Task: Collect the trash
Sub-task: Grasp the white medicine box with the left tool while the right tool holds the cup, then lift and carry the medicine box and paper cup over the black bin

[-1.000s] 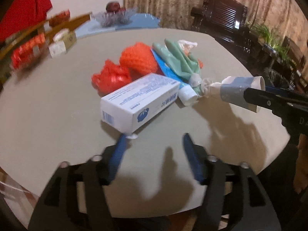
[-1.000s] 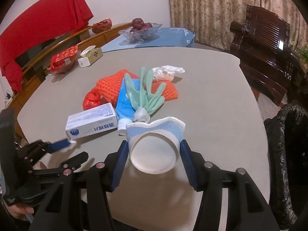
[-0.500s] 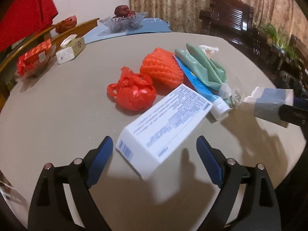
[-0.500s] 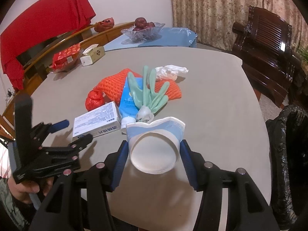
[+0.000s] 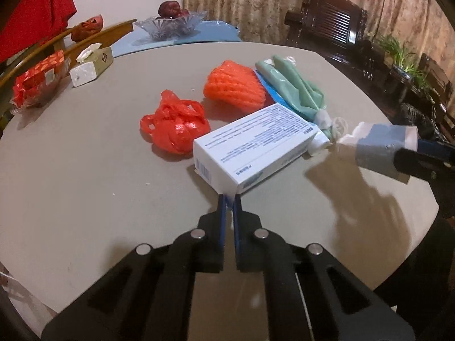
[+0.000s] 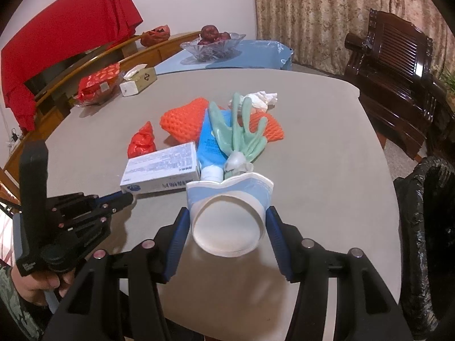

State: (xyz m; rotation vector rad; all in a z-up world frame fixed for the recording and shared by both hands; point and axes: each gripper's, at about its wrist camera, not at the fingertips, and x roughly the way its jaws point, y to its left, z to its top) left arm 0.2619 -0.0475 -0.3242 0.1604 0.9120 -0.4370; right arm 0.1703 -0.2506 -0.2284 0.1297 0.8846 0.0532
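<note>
A white carton box [image 5: 253, 145] lies on the grey table [image 5: 85, 170]. My left gripper [image 5: 229, 199] is shut on the box's near corner flap; it shows in the right wrist view [image 6: 129, 197] pinching the box [image 6: 162, 172]. My right gripper [image 6: 227, 221] is shut on a crushed blue-and-white paper cup [image 6: 230, 213], held above the table; the cup also shows in the left wrist view [image 5: 384, 147]. Behind the box lie a red plastic bag [image 5: 175, 126], orange foam net [image 5: 234, 86], a green glove [image 6: 239, 130], a blue tube [image 6: 210, 153] and a tissue [image 6: 260, 99].
A black-lined trash bin [image 6: 426, 227] stands off the table's right edge. A tissue box [image 5: 91, 66] and a red snack packet [image 5: 37, 81] sit at the far left. A glass fruit bowl [image 6: 213, 45] is behind. Dark wooden chairs [image 6: 395, 65] stand to the right.
My left gripper was wide open around the box's near end; its jaws have closed onto the box's near corner. My right gripper has kept holding the cup, almost still.
</note>
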